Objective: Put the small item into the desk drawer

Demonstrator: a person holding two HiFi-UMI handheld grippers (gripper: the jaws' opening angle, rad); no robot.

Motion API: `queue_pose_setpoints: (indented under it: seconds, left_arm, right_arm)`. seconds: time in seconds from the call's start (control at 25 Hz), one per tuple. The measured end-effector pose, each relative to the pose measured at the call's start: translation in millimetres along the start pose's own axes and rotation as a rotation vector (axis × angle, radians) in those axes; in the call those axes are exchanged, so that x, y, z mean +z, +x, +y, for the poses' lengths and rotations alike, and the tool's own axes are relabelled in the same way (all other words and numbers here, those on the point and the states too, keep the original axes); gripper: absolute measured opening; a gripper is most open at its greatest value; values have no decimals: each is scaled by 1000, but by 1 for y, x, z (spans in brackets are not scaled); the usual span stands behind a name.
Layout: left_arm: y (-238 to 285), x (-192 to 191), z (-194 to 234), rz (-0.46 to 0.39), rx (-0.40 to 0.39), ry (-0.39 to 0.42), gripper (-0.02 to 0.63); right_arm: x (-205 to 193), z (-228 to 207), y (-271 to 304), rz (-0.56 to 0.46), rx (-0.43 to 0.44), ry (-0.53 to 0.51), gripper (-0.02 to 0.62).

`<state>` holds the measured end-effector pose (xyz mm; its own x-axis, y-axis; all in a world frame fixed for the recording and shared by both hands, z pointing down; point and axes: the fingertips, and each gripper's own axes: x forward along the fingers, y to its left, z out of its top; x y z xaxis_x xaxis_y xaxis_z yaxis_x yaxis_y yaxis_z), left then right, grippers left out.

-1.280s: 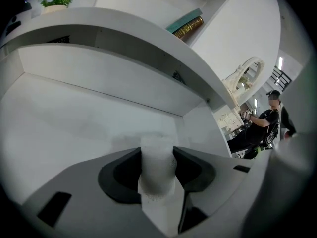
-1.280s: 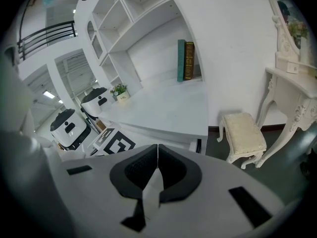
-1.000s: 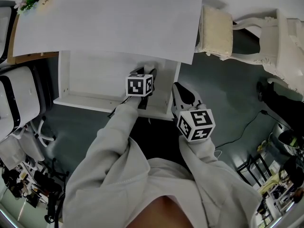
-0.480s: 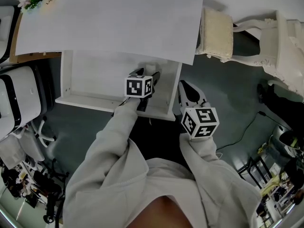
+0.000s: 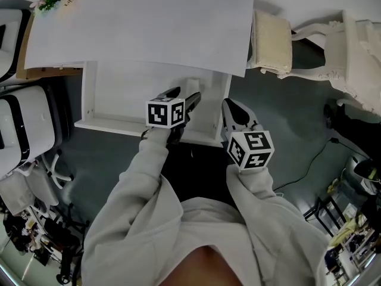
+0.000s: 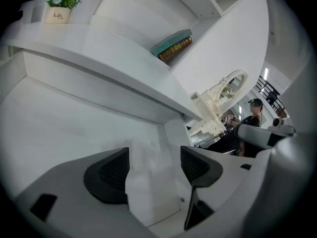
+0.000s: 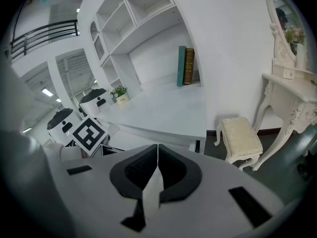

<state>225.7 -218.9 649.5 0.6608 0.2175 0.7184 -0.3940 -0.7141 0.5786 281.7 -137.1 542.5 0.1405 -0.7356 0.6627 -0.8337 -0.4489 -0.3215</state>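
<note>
- While the left claw (image 6: 153, 158) hangs over the drawer (image 5: 128, 94), its jaws have just been opening, apart now, with the white item (image 6: 148, 197) loose between them
- right claw (image 7: 157, 151) pinched together, empty

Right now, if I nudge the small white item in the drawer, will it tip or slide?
The small white item seems to stand upright, taller than wide, so a high nudge could tip it. The drawer floor looks smooth, so a low push would probably slide it. It looks pale and frosted, perhaps light plastic.
</note>
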Motion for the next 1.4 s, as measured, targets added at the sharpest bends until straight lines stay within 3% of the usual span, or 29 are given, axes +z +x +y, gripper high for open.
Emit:
queue_pose_setpoints:
  seconds: [0.28, 0.48, 1.0, 1.4]
  left_arm:
    - [-33, 4, -19, -54, -50, 60, 322]
    - [-55, -4, -27, -93, -72, 50, 322]
    - [-135, -24, -34, -271, -57, 30, 322]
    - [-210, -25, -15, -447, -12, -10, 321]
  right_arm:
    - [-4, 15, -13, -30, -2, -8, 32]
    - [-12, 25, -23, -49, 4, -13, 32]
    - [-28, 67, -51, -101, 37, -51, 32]
    - [-6, 117, -55, -150, 120, -159, 32]
